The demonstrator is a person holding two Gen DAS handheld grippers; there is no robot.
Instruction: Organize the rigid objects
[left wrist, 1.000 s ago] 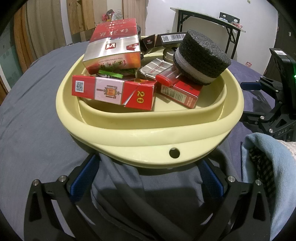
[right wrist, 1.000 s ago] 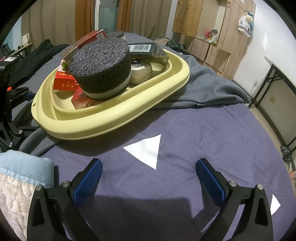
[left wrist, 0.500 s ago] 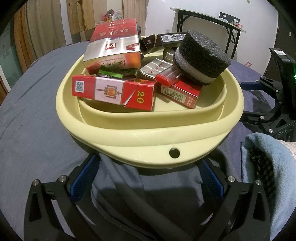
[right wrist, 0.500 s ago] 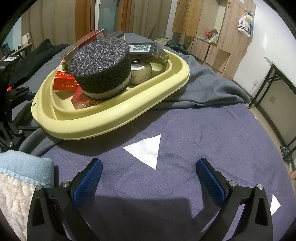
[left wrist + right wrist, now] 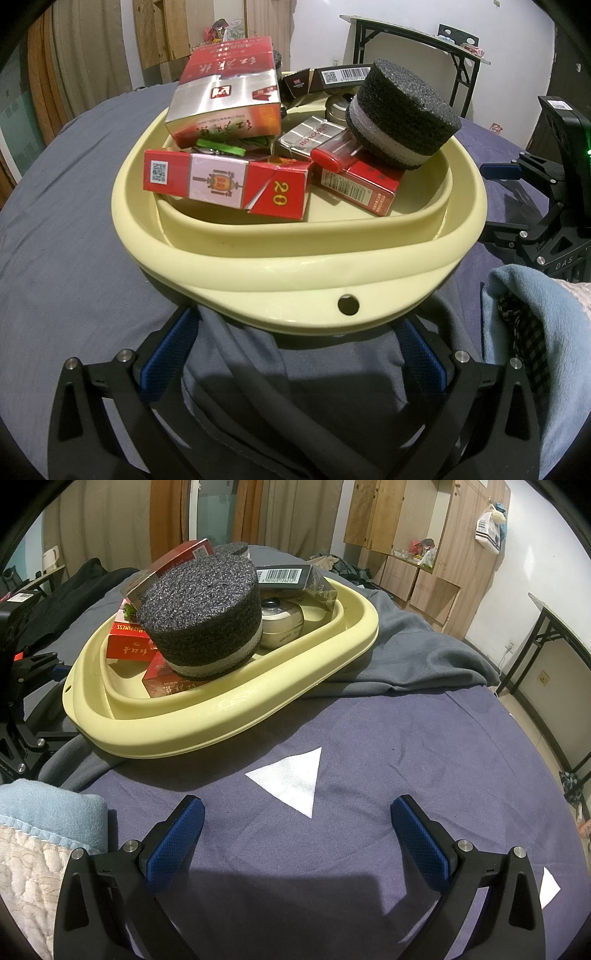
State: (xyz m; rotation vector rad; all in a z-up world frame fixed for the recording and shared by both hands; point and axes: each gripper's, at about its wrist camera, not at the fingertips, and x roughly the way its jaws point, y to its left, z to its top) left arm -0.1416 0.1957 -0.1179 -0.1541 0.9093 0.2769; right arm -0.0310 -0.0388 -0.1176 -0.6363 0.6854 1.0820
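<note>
Basin (image 5: 295,269) — pale yellow, oval, heaped with rigid items — sits on a grey cloth (image 5: 413,657) over a purple sheet (image 5: 388,775) with a white triangle (image 5: 291,779). Looks like a bed, not a bench.

Long axis runs away from the left gripper (image 5: 295,343): near rim right over its fingertips, so left is clearly the nearer one. Right gripper (image 5: 295,827) is off the basin's flank, apart from it, over bare sheet. Both sets of jaws wide, holding nothing.

Contents, big to small:
- foam puck (image 5: 402,118), black with a grey band, on the right side, leaning on a red pack
- large red-silver carton (image 5: 225,99) on top of the pile, left
- long red pack marked 20 (image 5: 229,184) across the near front — closest to the left jaws, my guess for first pick
- red lighter (image 5: 327,158), centre
- cream round tin (image 5: 282,624), far end
</note>
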